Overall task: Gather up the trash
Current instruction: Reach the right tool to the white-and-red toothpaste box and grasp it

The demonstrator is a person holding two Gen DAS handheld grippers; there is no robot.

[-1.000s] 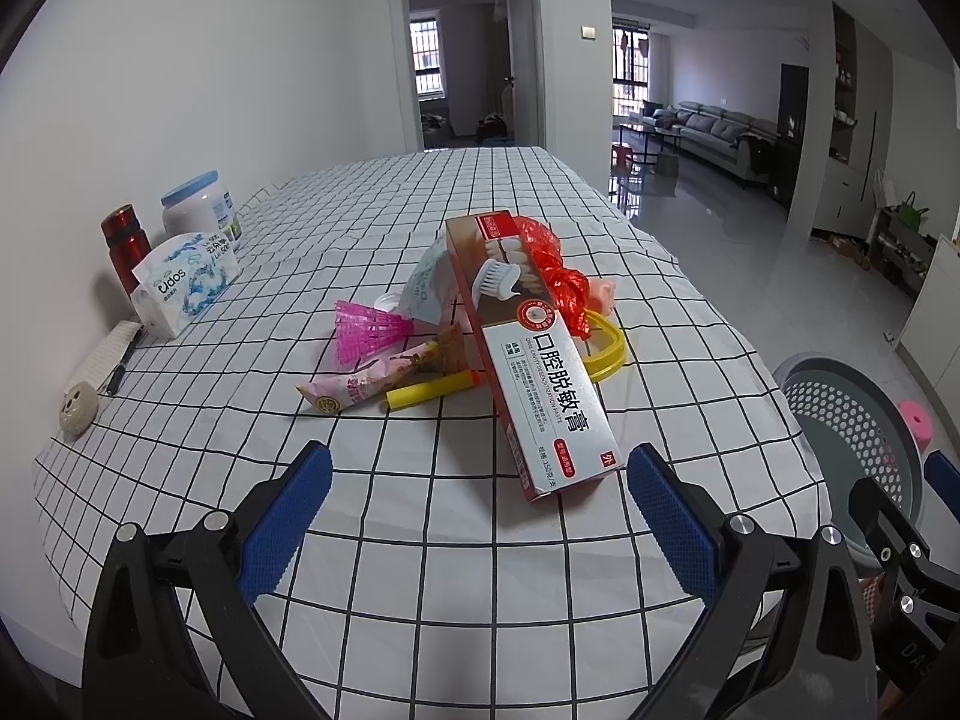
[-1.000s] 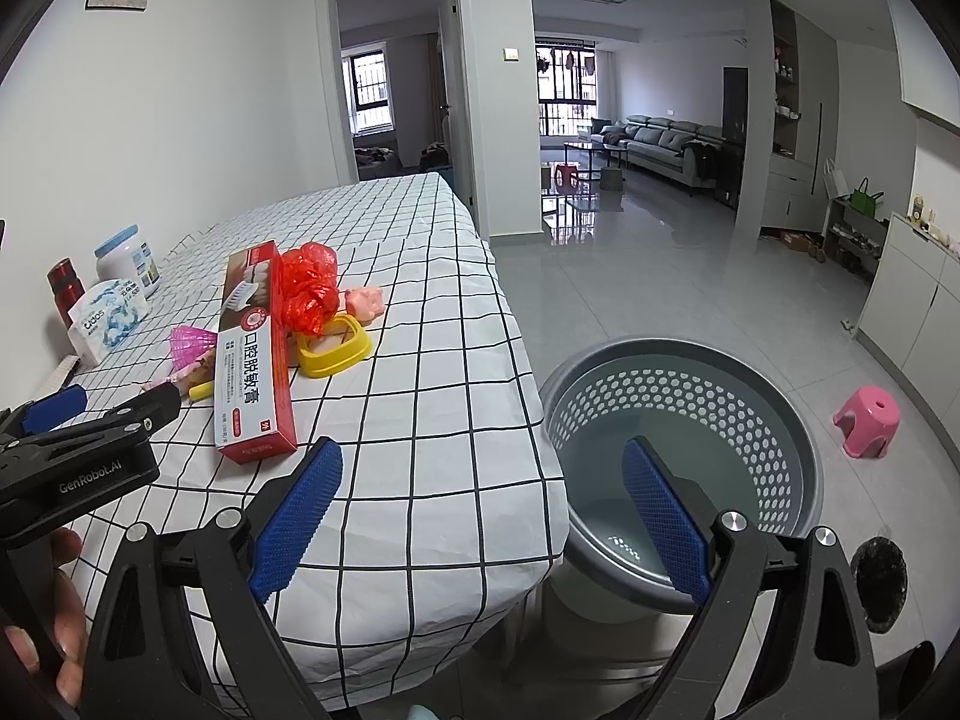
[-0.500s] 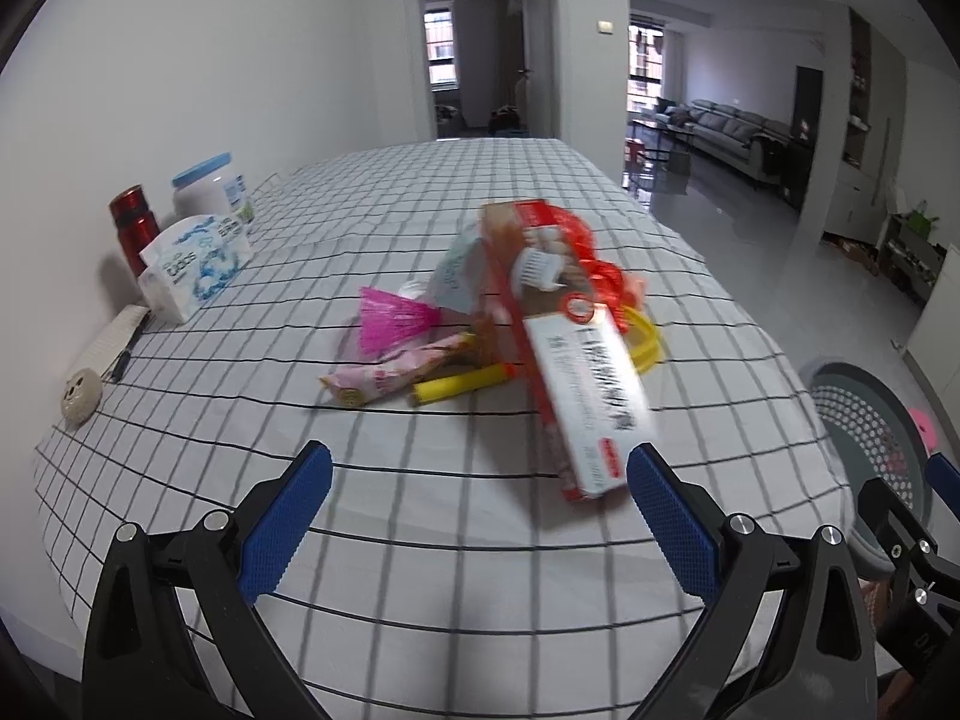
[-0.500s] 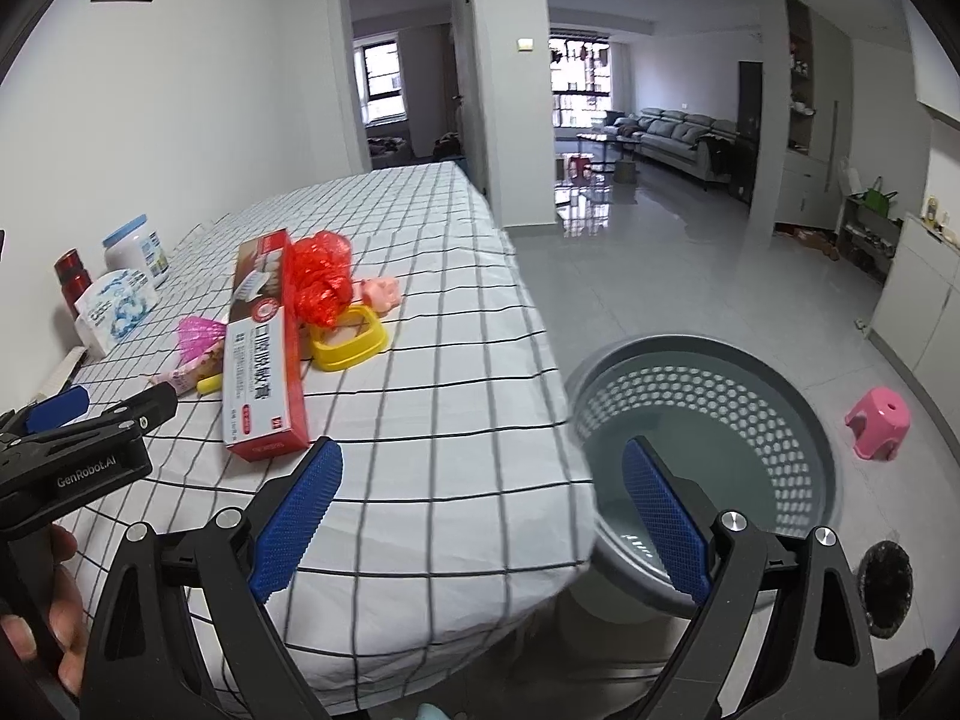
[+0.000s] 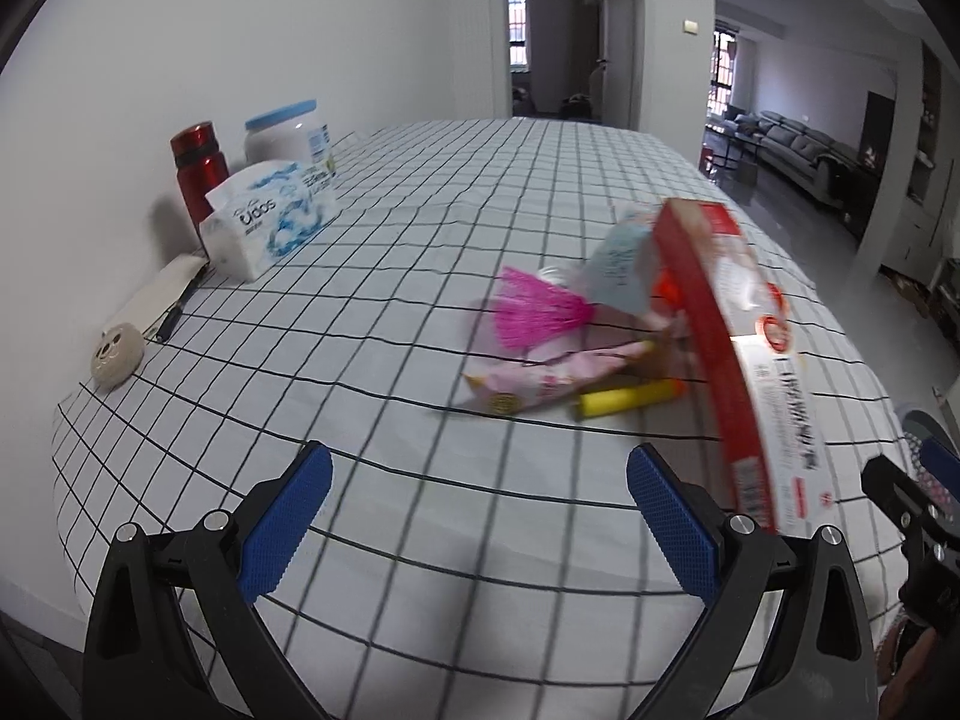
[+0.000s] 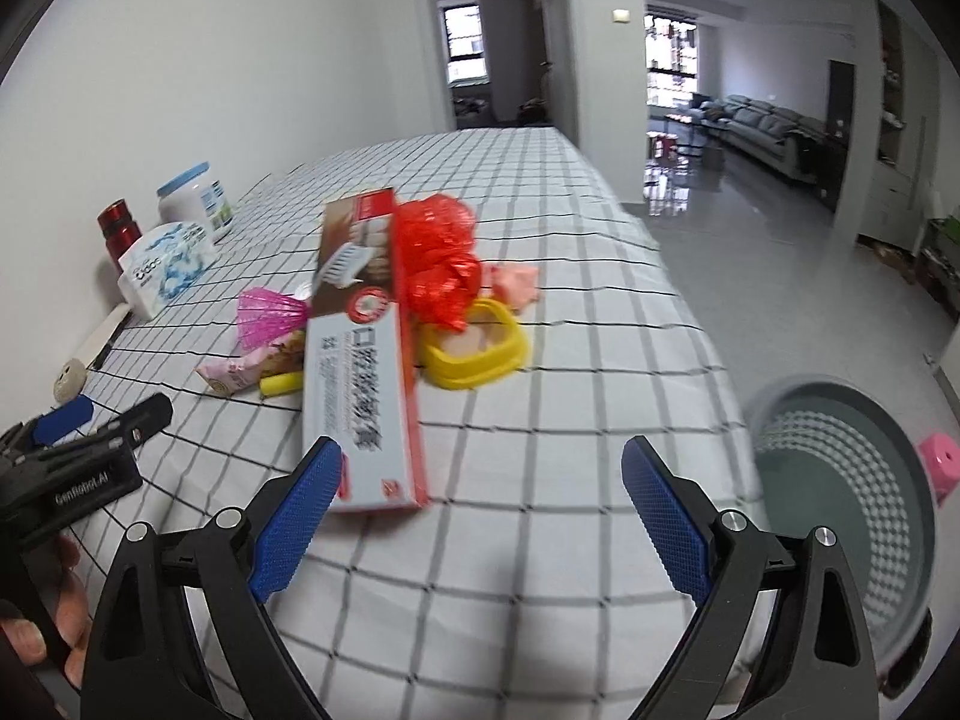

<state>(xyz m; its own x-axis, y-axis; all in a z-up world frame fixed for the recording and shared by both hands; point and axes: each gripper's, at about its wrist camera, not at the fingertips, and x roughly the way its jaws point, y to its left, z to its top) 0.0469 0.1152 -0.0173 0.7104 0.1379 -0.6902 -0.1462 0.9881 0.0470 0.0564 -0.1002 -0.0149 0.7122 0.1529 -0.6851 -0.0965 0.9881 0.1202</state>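
Note:
A pile of trash lies on the checked tablecloth [image 6: 540,540]. It holds a long red and white toothpaste box [image 6: 363,372] [image 5: 744,372], a red crumpled bag [image 6: 441,264], a yellow ring-shaped dish [image 6: 474,354], a pink snack wrapper [image 5: 540,381], a pink frilly piece [image 5: 537,312] and a yellow tube [image 5: 627,399]. My left gripper [image 5: 480,534] is open and empty, near the table's front edge, left of the box. My right gripper [image 6: 480,516] is open and empty, just in front of the box's near end.
A grey perforated basket [image 6: 852,498] stands on the floor right of the table. By the wall at the left stand a tissue pack [image 5: 270,222], a red flask [image 5: 198,171], a white jar [image 5: 291,135] and a small round beige thing [image 5: 117,354]. A pink stool [image 6: 942,468] is on the floor.
Both grippers have swung left and moved in toward the table. The pile now fills more of the right wrist view; the basket has slid to its right edge. Both stay open.

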